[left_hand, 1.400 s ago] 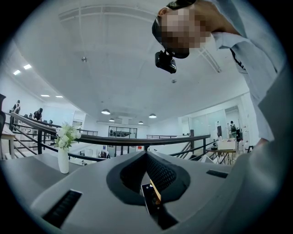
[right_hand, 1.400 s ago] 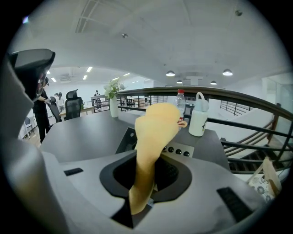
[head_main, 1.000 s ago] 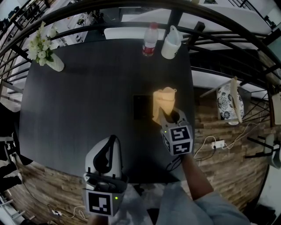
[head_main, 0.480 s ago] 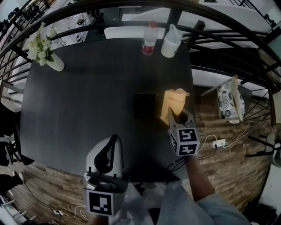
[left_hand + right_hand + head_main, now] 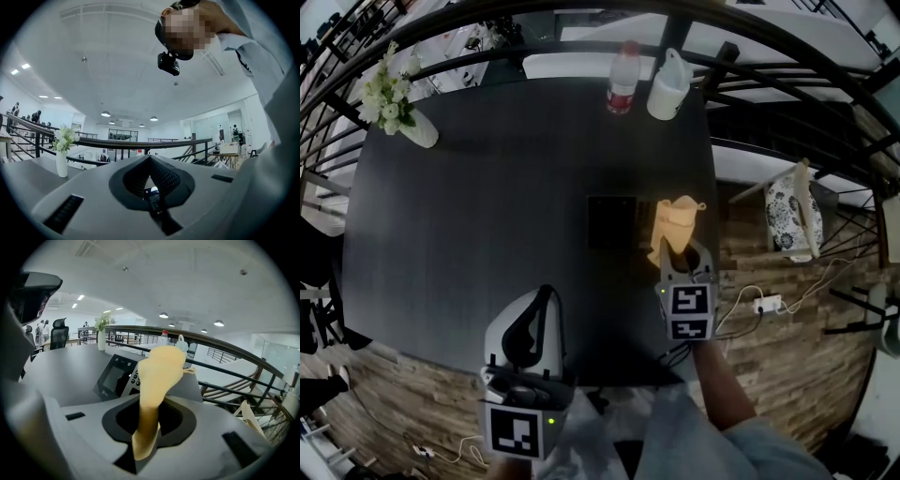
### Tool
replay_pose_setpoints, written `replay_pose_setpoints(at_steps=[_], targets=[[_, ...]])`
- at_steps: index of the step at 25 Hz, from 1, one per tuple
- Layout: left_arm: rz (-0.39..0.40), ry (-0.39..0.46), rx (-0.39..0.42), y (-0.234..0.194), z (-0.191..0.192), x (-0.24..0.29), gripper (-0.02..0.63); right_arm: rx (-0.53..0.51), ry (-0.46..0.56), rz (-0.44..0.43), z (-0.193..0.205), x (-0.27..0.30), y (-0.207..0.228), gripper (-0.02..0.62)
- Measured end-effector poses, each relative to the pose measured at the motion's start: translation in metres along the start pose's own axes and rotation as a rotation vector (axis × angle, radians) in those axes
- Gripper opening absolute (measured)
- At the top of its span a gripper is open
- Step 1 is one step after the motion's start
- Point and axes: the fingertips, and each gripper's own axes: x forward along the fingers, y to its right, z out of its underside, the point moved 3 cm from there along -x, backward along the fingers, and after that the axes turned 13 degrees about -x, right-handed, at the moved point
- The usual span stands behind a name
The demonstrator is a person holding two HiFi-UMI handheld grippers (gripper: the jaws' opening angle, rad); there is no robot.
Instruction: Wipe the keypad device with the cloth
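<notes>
The black keypad device [image 5: 612, 223] lies flat on the dark table [image 5: 469, 206], right of its middle. My right gripper [image 5: 676, 257] is shut on a yellow cloth [image 5: 674, 225], which sticks out ahead of the jaws at the device's right edge. In the right gripper view the cloth [image 5: 157, 376] rises from the jaws and hides part of the device [image 5: 116, 377], whose screen and keys show to its left. My left gripper [image 5: 544, 296] hovers near the table's front edge, jaws together with nothing in them; in its own view the left gripper [image 5: 150, 158] points at the ceiling.
A water bottle [image 5: 622, 90] and a white jug [image 5: 667, 86] stand at the table's far edge. A white vase of flowers [image 5: 398, 114] is at the far left corner. Railings ring the table, and a patterned chair [image 5: 792, 220] stands to the right.
My right gripper has carried the cloth rightward, from over the device to its right edge. The left gripper has stayed where it was.
</notes>
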Motion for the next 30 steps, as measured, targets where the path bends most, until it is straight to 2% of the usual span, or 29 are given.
replay_pose_setpoints(at_steps=[14,30], targets=[[-0.027,-0.007,-0.008,-0.022,0.000,-0.012,0.012,-0.022,0.001,-0.099,-0.014,0.014,-0.059,0.071],[-0.076,0.007,-0.017,-0.049,-0.004,-0.030,0.012,-0.105,0.040,-0.252,-0.045,0.031,-0.127,0.071]])
